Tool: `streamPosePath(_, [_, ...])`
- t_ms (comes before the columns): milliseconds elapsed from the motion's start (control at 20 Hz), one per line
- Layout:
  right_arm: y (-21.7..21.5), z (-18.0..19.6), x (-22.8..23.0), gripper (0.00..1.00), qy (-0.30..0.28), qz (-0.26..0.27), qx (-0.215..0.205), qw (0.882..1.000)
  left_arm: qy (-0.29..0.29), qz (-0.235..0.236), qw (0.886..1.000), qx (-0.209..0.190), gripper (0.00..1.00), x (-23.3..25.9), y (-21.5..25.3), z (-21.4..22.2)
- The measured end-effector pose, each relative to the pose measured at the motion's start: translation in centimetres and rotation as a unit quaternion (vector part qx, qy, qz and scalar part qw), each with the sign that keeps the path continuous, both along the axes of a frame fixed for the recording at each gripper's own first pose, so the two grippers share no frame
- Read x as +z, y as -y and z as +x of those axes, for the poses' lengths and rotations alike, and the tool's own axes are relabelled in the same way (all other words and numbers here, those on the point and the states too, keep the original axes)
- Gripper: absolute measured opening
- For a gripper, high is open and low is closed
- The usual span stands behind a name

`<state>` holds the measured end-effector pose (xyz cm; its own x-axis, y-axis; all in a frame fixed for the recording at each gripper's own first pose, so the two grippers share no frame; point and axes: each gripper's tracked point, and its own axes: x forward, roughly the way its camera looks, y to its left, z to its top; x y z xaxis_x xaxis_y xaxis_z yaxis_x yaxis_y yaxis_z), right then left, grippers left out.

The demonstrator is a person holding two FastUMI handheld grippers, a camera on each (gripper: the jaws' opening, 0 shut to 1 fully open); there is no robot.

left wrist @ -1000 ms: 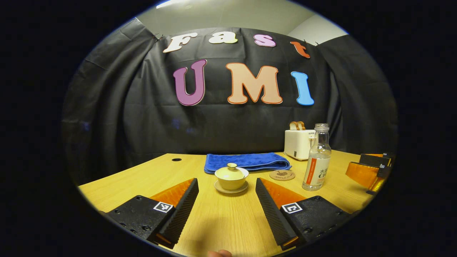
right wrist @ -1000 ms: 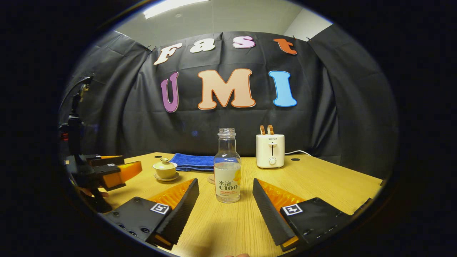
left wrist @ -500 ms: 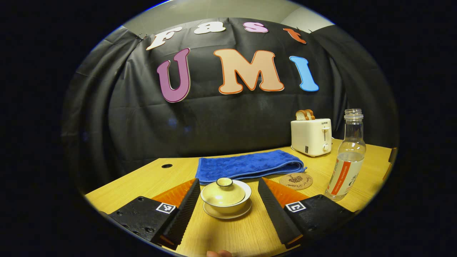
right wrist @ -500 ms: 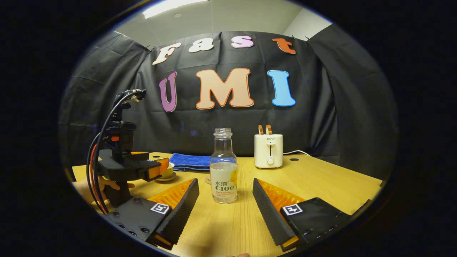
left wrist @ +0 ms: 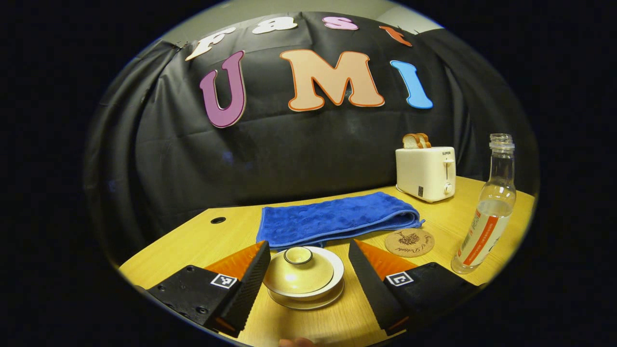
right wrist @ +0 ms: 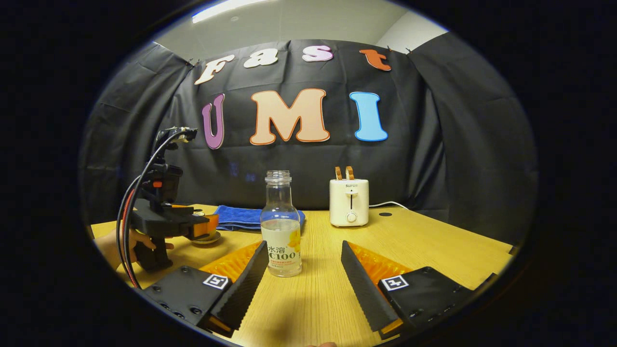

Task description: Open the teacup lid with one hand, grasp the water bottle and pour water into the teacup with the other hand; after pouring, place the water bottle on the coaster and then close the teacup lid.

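Teacup [left wrist: 305, 282], lid [left wrist: 298, 270] on: between the spread fingers of the left gripper [left wrist: 306, 251], gaps either side. Water bottle [right wrist: 281, 225]: uncapped, just ahead of the open right gripper [right wrist: 304, 253], nearer its left finger. Coaster [left wrist: 409, 242]: bare, right of the left gripper's jaws. The left gripper hides most of the teacup in the right gripper view.

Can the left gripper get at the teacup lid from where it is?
Probably yes: the left gripper is open with its fingers either side of the teacup lid, and nothing lies between them.
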<state>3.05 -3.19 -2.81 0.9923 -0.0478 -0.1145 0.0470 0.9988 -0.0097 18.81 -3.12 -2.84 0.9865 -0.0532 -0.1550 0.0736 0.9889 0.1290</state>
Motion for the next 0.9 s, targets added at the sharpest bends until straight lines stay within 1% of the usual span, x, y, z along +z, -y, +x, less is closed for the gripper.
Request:
streamPosePath(50, [0.0,0.0,0.1,1.00,0.001,0.000,0.000,1.000,-0.001,0.002,1.000,-0.001,0.95,0.0,0.0,0.1])
streamPosePath(100, [0.0,-0.1,0.0,0.98,0.002,0.000,0.000,1.000,-0.002,0.003,1.000,-0.001,0.95,-0.1,0.0,0.2])
streamPosePath(150, [0.0,-0.1,0.1,0.98,0.003,0.000,0.000,1.000,-0.004,0.001,1.000,-0.002,0.95,-0.2,0.0,0.4])
streamPosePath(250, [0.0,-0.1,0.2,0.98,0.005,0.000,0.001,1.000,-0.006,-0.001,1.000,0.000,0.91,-0.2,-0.2,0.5])
streamPosePath(350, [0.0,-0.1,0.1,0.98,0.005,0.000,0.001,1.000,-0.007,-0.001,1.000,0.001,0.83,-0.3,-0.1,0.6])
streamPosePath(400, [0.0,0.0,0.1,0.94,0.005,0.000,0.002,1.000,-0.007,0.000,1.000,0.002,0.77,-0.3,-0.3,0.7])
streamPosePath(450, [0.0,0.0,0.1,1.00,0.006,0.000,0.002,1.000,-0.007,0.003,1.000,0.005,0.74,-0.2,-0.4,0.7])
streamPosePath(500, [0.0,-0.1,0.1,0.94,0.006,0.000,0.002,1.000,-0.007,0.004,1.000,0.006,0.70,-0.3,-0.4,0.7])
streamPosePath(550, [0.0,-0.1,0.1,0.98,0.006,0.000,0.003,1.000,-0.007,0.006,1.000,0.007,0.68,-0.3,-0.4,0.8])
streamPosePath(600, [0.0,-0.1,0.1,0.98,0.006,0.000,0.003,1.000,-0.009,0.007,1.000,0.005,0.66,-0.3,-0.4,0.8])
streamPosePath(650, [0.1,-0.1,0.1,1.00,0.006,0.000,0.003,1.000,-0.006,0.008,1.000,0.008,0.66,-0.2,-0.5,0.8])
streamPosePath(700, [0.1,-0.1,0.1,1.00,0.006,0.000,0.002,1.000,-0.004,0.008,1.000,0.009,0.60,-0.1,-0.6,0.9])
streamPosePath(750, [0.1,-0.1,0.2,0.98,0.006,0.000,0.002,1.000,-0.001,0.008,1.000,0.012,0.58,0.0,-0.8,0.9])
streamPosePath(850, [0.2,-0.1,0.1,0.98,0.006,0.000,0.002,1.000,0.004,0.007,1.000,0.016,0.42,0.2,-1.0,0.9])
streamPosePath(900, [0.2,0.0,0.1,0.98,0.006,0.000,0.002,1.000,0.008,0.006,1.000,0.019,0.37,0.2,-1.2,0.9])
